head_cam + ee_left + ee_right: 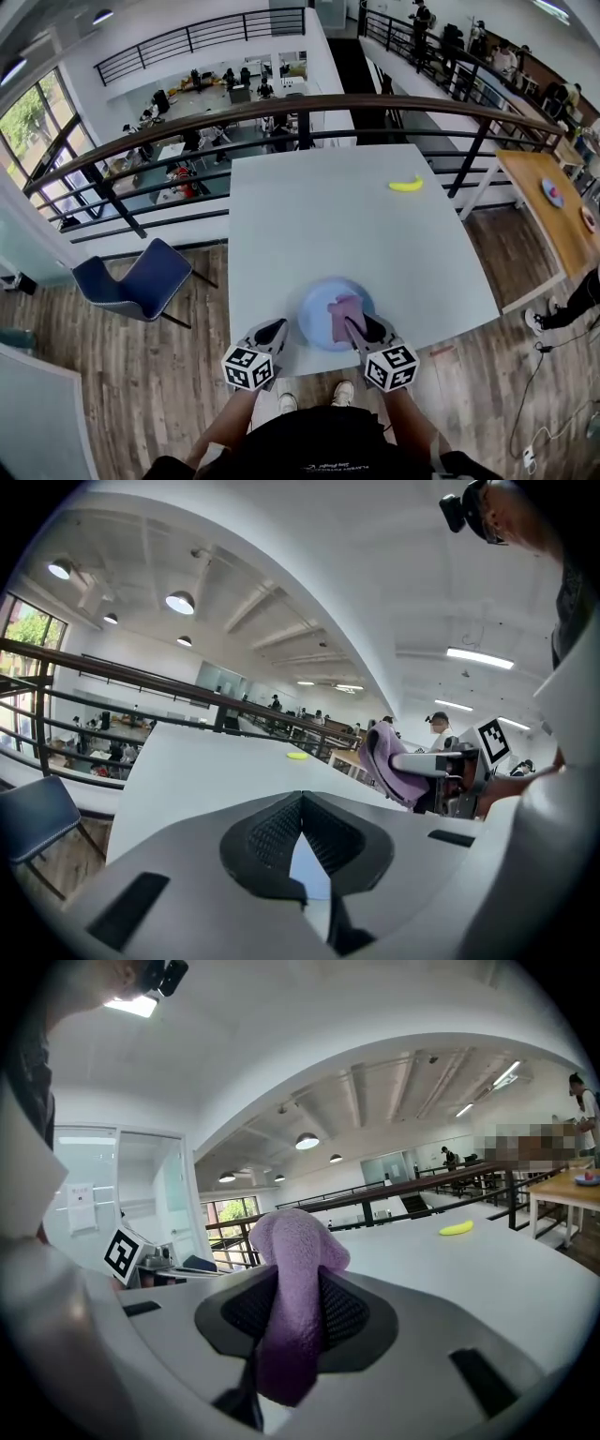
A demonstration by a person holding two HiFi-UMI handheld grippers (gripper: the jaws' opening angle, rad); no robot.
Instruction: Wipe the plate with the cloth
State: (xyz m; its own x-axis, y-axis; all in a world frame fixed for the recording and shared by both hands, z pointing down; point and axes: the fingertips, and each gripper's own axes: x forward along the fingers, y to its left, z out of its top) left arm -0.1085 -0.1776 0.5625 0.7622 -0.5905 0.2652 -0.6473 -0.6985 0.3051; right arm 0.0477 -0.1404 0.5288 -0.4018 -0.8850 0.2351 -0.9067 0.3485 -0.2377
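A pale blue plate (323, 330) lies near the front edge of the white table (347, 225). My right gripper (354, 328) reaches over the plate's near right part, shut on a purple cloth (345, 310) that bulges up between the jaws (295, 1279). My left gripper (278, 328) is shut with nothing held, its tips just left of the plate's rim. In the left gripper view the closed pads (272, 832) meet at the tip, and a sliver of the blue plate (309, 869) shows behind them. The cloth (389, 761) hangs to the right there.
A yellow banana (406, 185) lies at the table's far right, also visible as a banana (457, 1228) in the right gripper view. A blue chair (131, 281) stands left of the table. A railing (300, 108) runs behind it, a wooden table (553, 211) to the right.
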